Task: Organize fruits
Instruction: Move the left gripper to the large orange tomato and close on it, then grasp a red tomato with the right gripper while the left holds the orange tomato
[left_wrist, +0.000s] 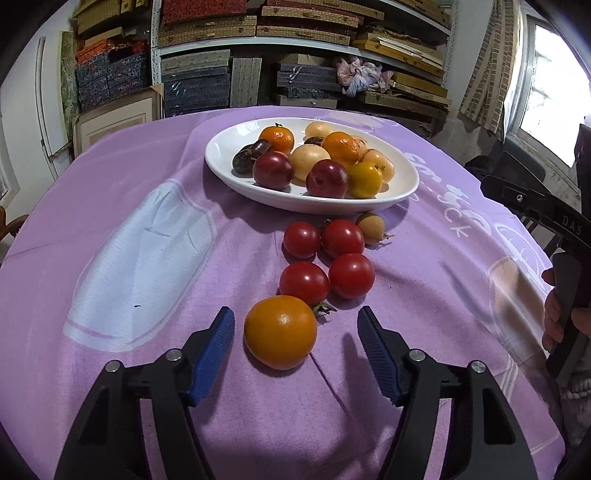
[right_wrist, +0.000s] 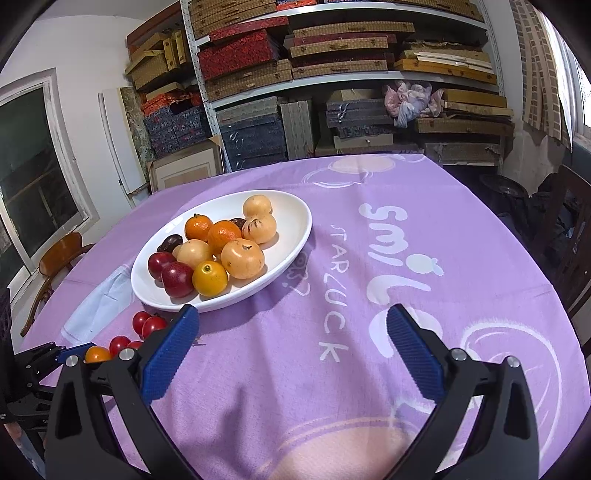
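The white oval plate (left_wrist: 225, 155) looks like glossy glazed ceramic. At its 6 o'clock, the red tomatoes (left_wrist: 304, 282) and the orange tomato (left_wrist: 280, 332) have smooth, shiny skins. The purple tablecloth (right_wrist: 295, 369) is matt woven cloth. The left gripper (left_wrist: 295, 339) has ribbed blue pads (left_wrist: 214, 350), black matt plastic arms and bright metal rivets.

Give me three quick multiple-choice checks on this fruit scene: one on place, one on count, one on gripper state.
1. Where is the orange tomato nearest the left gripper?
A. on the plate
B. on the cloth between the open fingers
C. on the shelf

2. How many red tomatoes lie on the cloth?
A. two
B. four
C. six

3. What is the right gripper doing?
A. open, holding nothing
B. shut on a plum
C. shut on the plate

Answers: 1 B, it sits on the cloth, short of the plate; 2 B, two pairs show in the left wrist view; 3 A, only bare cloth lies between its fingers.
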